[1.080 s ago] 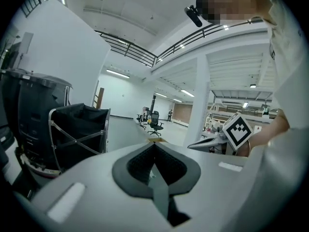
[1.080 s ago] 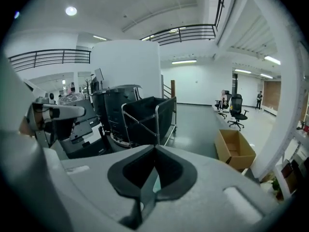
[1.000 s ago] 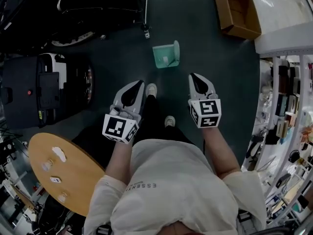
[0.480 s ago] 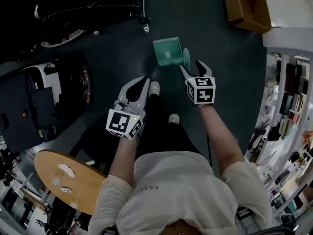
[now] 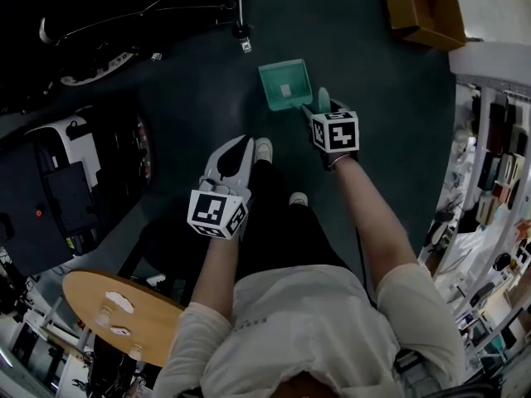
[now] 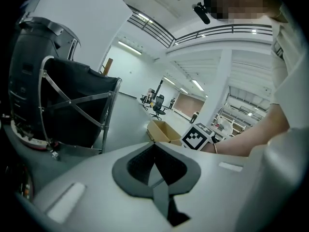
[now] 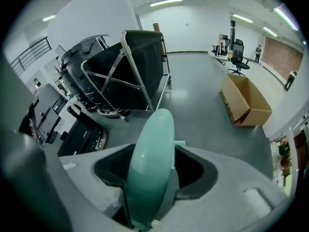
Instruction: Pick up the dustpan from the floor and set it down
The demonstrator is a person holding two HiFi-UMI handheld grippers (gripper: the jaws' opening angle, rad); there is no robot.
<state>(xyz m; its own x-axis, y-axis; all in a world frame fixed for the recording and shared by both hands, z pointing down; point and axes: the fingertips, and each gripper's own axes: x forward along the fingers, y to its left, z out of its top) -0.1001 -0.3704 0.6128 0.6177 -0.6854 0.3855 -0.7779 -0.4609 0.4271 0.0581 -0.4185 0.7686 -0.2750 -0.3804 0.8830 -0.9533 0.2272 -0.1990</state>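
A green dustpan [image 5: 284, 84] stands on the dark floor ahead of the person's feet, its handle [image 5: 323, 99] rising at its right side. My right gripper [image 5: 321, 111] is down at that handle. In the right gripper view the handle [image 7: 149, 168] stands upright between the jaws of the right gripper [image 7: 157, 151]. The jaws have just been closing a little, and a gap still shows on the handle's right side. My left gripper [image 5: 241, 143] hangs lower left of the dustpan. In its own view the left gripper [image 6: 154, 146] has its pads together, with nothing between them.
An open cardboard box [image 5: 423, 7] lies at the far right. Black folding carts [image 7: 130, 66] and dark machines [image 5: 50, 197] fill the left. A round wooden table [image 5: 116, 313] is behind at the left, and shelves [image 5: 489, 164] line the right. The person's shoes [image 5: 263, 149] stand just behind the dustpan.
Both grippers have moved down and forward. The right one went from beside the feet to the dustpan's handle, which now stands between its jaws. The left one shifted only slightly.
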